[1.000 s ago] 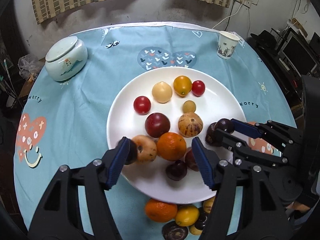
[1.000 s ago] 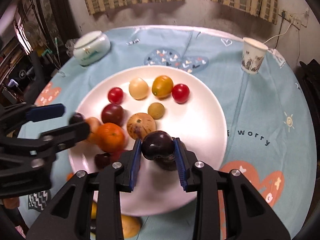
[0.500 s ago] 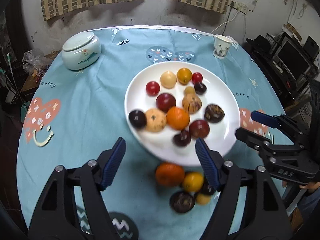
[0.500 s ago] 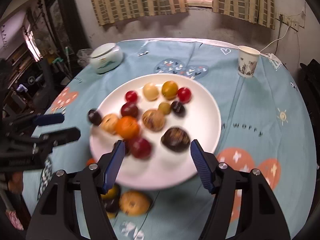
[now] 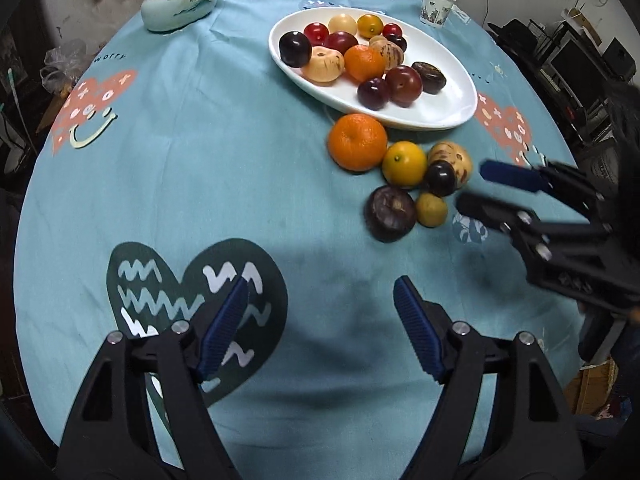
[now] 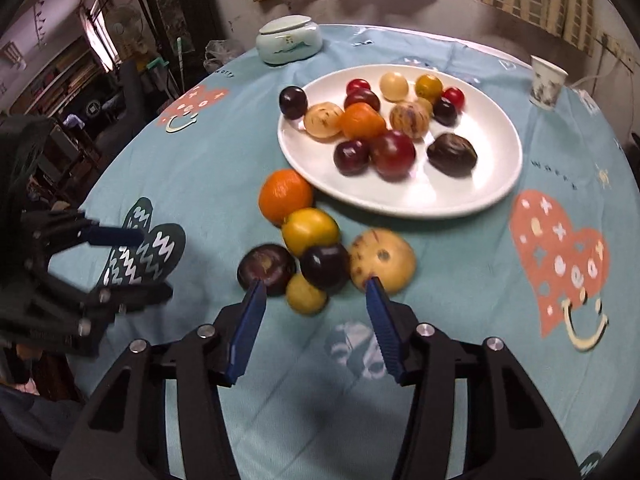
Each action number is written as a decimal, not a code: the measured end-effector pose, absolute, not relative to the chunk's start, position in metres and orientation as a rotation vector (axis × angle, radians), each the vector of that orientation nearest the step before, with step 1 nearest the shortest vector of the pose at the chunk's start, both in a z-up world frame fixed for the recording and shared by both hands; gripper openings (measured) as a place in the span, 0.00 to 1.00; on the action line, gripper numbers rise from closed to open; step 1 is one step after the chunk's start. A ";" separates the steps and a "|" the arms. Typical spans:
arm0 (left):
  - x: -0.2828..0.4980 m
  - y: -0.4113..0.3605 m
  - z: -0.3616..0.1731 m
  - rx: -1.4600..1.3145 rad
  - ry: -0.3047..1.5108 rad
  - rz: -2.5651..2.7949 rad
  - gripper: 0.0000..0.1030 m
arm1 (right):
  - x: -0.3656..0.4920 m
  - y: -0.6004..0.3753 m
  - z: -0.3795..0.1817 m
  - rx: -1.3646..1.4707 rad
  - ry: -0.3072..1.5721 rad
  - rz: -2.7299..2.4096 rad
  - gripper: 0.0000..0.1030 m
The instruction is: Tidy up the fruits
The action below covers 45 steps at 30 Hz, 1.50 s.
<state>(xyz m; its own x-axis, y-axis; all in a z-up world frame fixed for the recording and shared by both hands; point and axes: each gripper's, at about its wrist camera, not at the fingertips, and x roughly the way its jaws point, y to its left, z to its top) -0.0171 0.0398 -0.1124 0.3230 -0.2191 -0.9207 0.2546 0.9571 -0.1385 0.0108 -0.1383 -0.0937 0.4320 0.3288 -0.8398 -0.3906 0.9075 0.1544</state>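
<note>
A white plate (image 5: 440,116) (image 6: 460,200) holds several fruits. In front of it, on the cloth, lies a loose cluster: an orange (image 5: 357,142) (image 6: 285,196), a yellow citrus (image 5: 404,164), a tan speckled fruit (image 6: 382,260), a dark plum (image 6: 324,266), a dark purple fruit (image 6: 266,268) and a small yellow fruit (image 6: 306,300). My right gripper (image 6: 316,284) (image 5: 474,184) hovers at the cluster's near side. Its jaws are closing, with the small yellow fruit between the tips and untouched. My left gripper (image 5: 320,288) (image 6: 154,264) stands open over bare cloth, nothing in it.
A lidded pale-green ceramic jar (image 5: 178,0) (image 6: 289,40) sits at the far left of the round table. A paper cup (image 5: 438,8) (image 6: 546,84) stands at the far right. Shelves and furniture crowd the room around the table's edge.
The right gripper let go of the dark plum onto the plate. Both grippers drew back from the plate to the near side. The right jaws opened wide, then narrowed.
</note>
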 end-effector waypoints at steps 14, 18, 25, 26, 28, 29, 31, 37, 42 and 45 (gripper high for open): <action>-0.015 0.025 -0.111 0.039 1.171 -0.365 0.77 | 0.020 -0.148 -0.096 -0.096 1.079 0.434 0.27; -0.006 -0.003 -0.119 0.107 1.145 -0.421 0.77 | 0.001 -0.172 -0.096 -0.026 1.092 0.406 0.27; 0.020 -0.024 -0.146 0.194 1.178 -0.449 0.54 | -0.025 -0.188 -0.108 0.064 1.127 0.381 0.27; 0.023 -0.025 -0.149 0.189 1.190 -0.460 0.47 | -0.026 -0.188 -0.109 0.070 1.132 0.379 0.27; 0.025 -0.028 -0.150 0.169 1.204 -0.487 0.38 | -0.027 -0.188 -0.111 0.078 1.139 0.379 0.27; 0.024 -0.029 -0.148 0.189 1.196 -0.477 0.38 | -0.028 -0.188 -0.112 0.079 1.141 0.377 0.27; 0.020 -0.029 -0.142 0.197 1.187 -0.472 0.38 | -0.029 -0.187 -0.112 0.083 1.141 0.380 0.27; 0.003 -0.020 -0.111 0.186 1.138 -0.424 0.38 | -0.034 -0.172 -0.114 0.082 1.158 0.438 0.27; -0.012 -0.020 -0.086 0.211 1.086 -0.371 0.38 | -0.047 -0.149 -0.117 0.045 1.175 0.511 0.28; -0.018 -0.020 -0.076 0.214 1.069 -0.351 0.38 | -0.053 -0.140 -0.114 0.028 1.170 0.536 0.28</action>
<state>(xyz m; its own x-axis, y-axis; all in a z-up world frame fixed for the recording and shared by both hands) -0.0183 -0.0196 -0.0757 0.4332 -0.1772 -0.8837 0.3818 0.9243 0.0018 -0.0530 -0.1402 -0.1136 0.2804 0.4144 -0.8658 -0.3856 0.8747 0.2937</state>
